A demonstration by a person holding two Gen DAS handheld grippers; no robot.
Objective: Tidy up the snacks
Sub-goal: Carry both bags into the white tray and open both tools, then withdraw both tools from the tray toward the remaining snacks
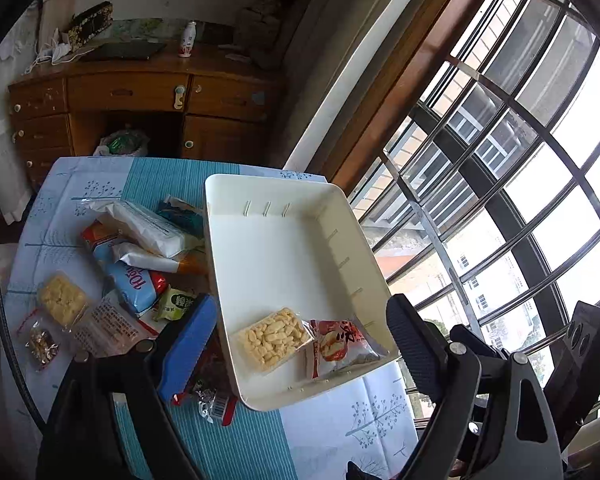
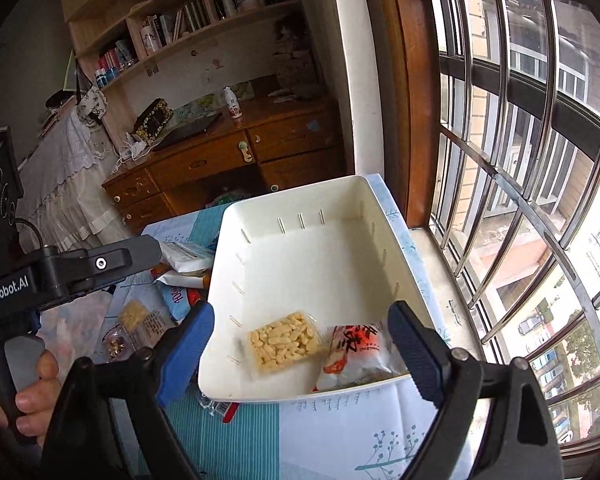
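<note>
Both tools stand wide and empty over the near end of the white bin (image 2: 312, 264), the left tool (image 1: 300, 344) and right tool (image 2: 304, 344) alike. Two packets lie inside: a rice cake (image 2: 284, 340) and a red packet (image 2: 356, 354). The rest sit piled on the bench (image 1: 100, 192) left of the bin, so the next move is probably picking one from that pile (image 1: 140, 256).

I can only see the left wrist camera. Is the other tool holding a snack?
Observer: No. The right tool is open and grips nothing; it points at the near end of the white tray.
Kid: Who's holding my tool?
Observer: A hand is wrapped round the handle of the left tool.
Kid: What's higher up that wall?
Observer: Above the desk there are bookshelves with rows of books.
</note>
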